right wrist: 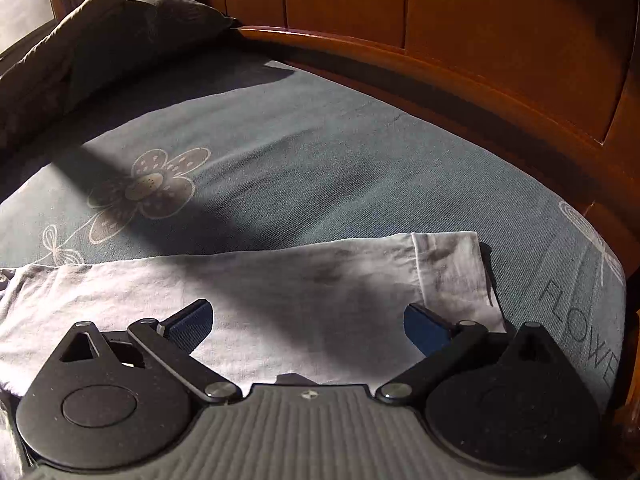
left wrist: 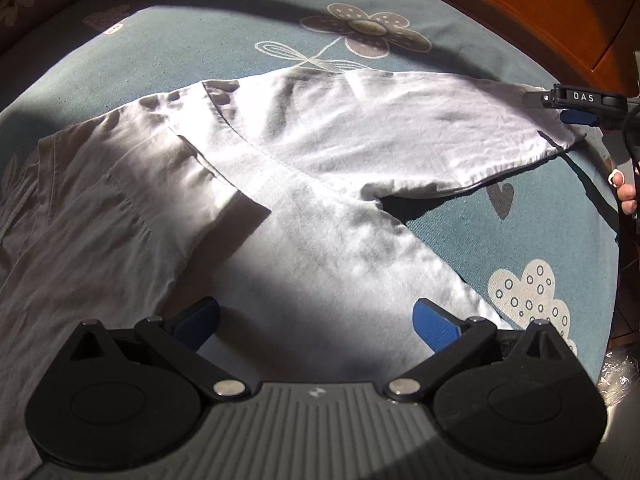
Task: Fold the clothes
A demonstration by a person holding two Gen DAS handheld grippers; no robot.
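Observation:
A white long-sleeved shirt (left wrist: 304, 216) lies flat on the blue-grey flowered bedsheet (left wrist: 224, 40). One sleeve is folded across the body at the left (left wrist: 160, 200). The other sleeve (left wrist: 420, 128) stretches out to the right. My left gripper (left wrist: 316, 324) is open just above the shirt's body, with nothing between its blue pads. My right gripper (right wrist: 308, 328) is open over the outstretched sleeve (right wrist: 280, 280), close to its cuff (right wrist: 448, 272), and holds nothing. In the left wrist view the right gripper (left wrist: 560, 108) shows at the sleeve's far end.
A wooden bed frame (right wrist: 440, 20) curves around the far and right sides of the sheet. A dark pillow (right wrist: 120, 40) lies at the back left. A person's hand (left wrist: 624, 192) shows at the right edge. Bare sheet (right wrist: 320, 152) lies beyond the sleeve.

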